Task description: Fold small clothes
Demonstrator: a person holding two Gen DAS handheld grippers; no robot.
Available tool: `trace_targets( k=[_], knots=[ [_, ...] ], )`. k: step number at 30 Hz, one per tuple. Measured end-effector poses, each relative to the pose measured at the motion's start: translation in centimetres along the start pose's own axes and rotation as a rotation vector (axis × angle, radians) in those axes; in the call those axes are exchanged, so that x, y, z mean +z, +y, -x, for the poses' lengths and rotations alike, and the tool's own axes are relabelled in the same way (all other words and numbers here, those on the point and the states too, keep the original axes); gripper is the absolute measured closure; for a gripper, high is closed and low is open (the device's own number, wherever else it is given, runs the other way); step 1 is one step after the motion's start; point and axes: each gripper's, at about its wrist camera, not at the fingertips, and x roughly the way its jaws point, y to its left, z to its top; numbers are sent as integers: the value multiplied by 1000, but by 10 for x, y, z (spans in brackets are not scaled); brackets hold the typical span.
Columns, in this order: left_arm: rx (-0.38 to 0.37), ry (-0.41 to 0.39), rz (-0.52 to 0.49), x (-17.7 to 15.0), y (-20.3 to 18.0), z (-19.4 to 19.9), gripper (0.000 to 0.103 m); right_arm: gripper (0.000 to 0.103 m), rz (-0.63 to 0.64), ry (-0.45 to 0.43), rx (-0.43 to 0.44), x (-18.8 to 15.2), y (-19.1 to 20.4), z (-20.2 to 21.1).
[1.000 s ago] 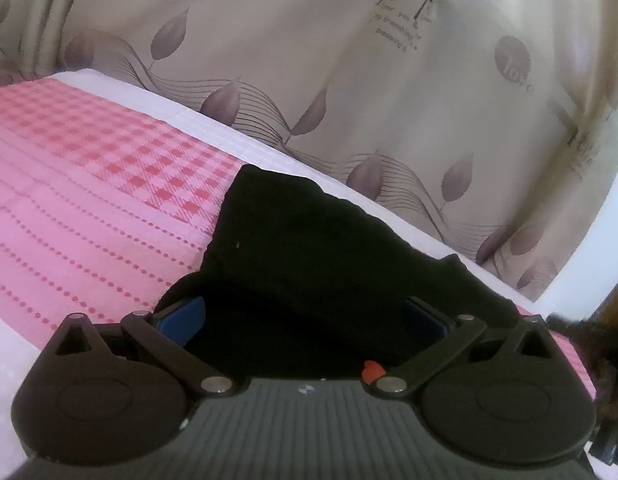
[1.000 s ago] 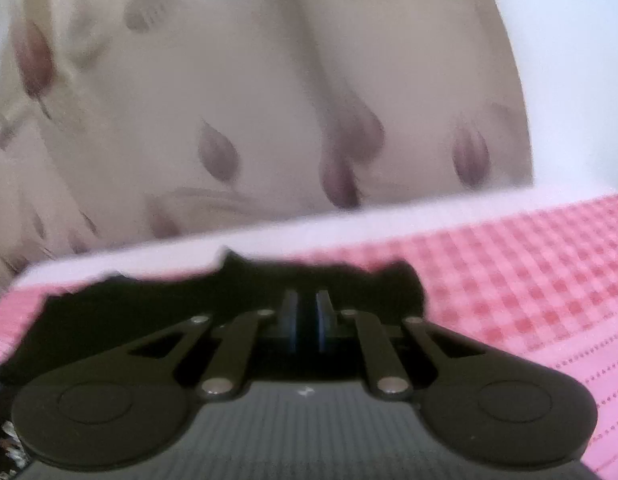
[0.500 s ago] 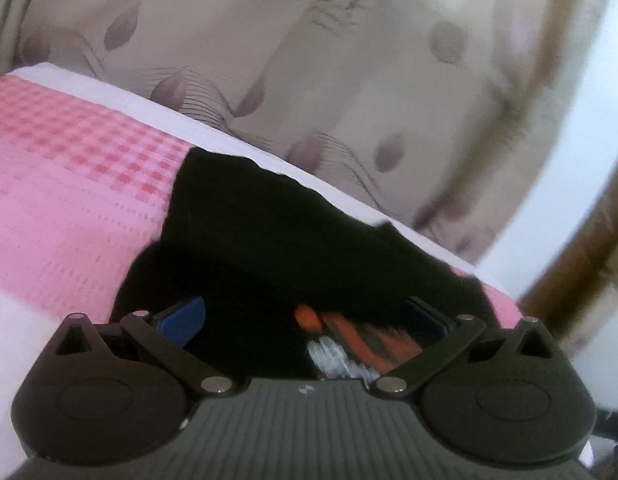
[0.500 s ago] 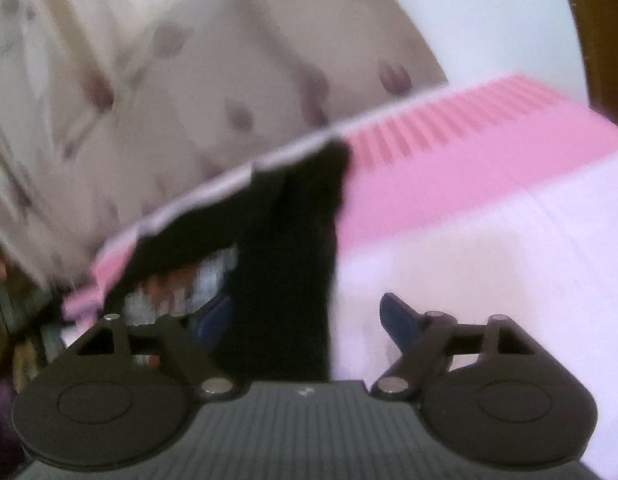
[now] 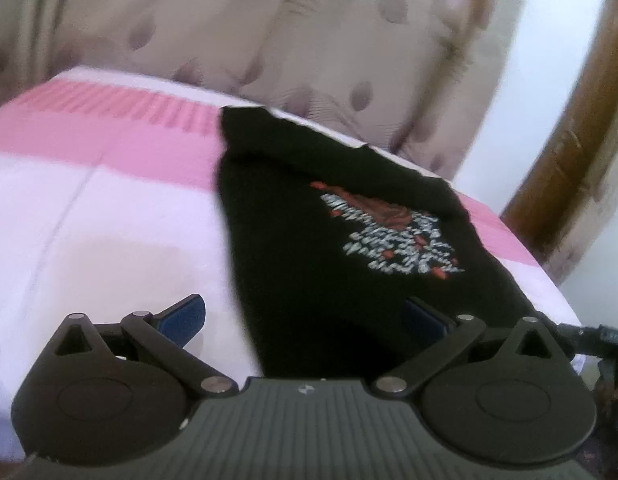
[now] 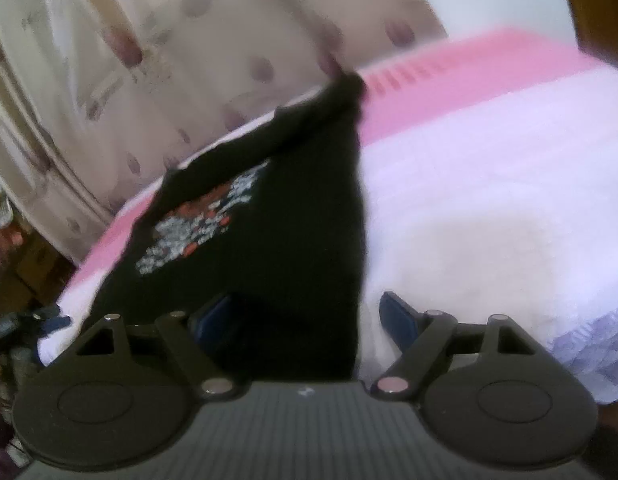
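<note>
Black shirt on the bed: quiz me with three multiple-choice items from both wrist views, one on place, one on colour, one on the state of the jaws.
1. Where does the black shirt lie?
A. On the pink and white bedspread
B. Hanging from the curtain
C. On a wooden floor

2. What colours is the print on the shirt?
A. Blue and yellow
B. Red and white
C. Green only

3. How do the jaws of the left gripper and the right gripper stand?
A. Both shut on the shirt
B. Left shut, right open
C. Both open

Answers:
1. A, since the shirt is spread flat on the bedspread in both views.
2. B, since blurred red and whitish marks show on the chest.
3. C, since the blue pads of each gripper sit wide apart, with cloth between them but not pinched.
</note>
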Motion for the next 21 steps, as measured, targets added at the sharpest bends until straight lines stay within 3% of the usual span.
trace_targets(
  k=[5, 9, 10, 11, 12, 13, 15, 16, 17, 18, 19, 21],
  knots=[
    [-39, 77, 106, -6, 31, 8, 2, 21, 80, 19, 9, -11, 16, 2],
    [-132, 86, 98, -11, 30, 7, 2, 22, 58, 4, 36, -13, 11, 1],
    [-174, 102, 101, -13, 25, 3, 2, 29, 58, -1, 37, -14, 11, 1],
    [-185, 108, 81, -15, 19, 1, 2, 55, 71, -6, 31, -15, 13, 1],
    [-157, 104, 33, -17, 11, -1, 2, 66, 81, 0, 15, -15, 13, -1],
    [-138, 101, -6, -18, 5, -3, 2, 76, 82, -1, -5, -16, 12, -2],
    [-146, 102, -31, -21, -1, -5, 7, 83, 52, -16, -1, -17, 5, -1],
    [-160, 105, -42, -22, -3, -5, 16, 86, 27, -20, 2, -17, 1, 0],
    [-149, 105, -56, -25, -7, -5, 54, 86, 3, -26, 7, -17, -3, 2],
    [-116, 117, -69, -27, -10, -7, 98, 86, -15, -33, 16, -17, -6, 3],
    [-99, 128, -41, -28, -6, -9, 92, 86, -31, -39, 26, -18, -8, 5],
    [-147, 136, 82, -27, 10, -12, 93, 86, -36, -43, 27, -19, -8, 5]
  ],
)
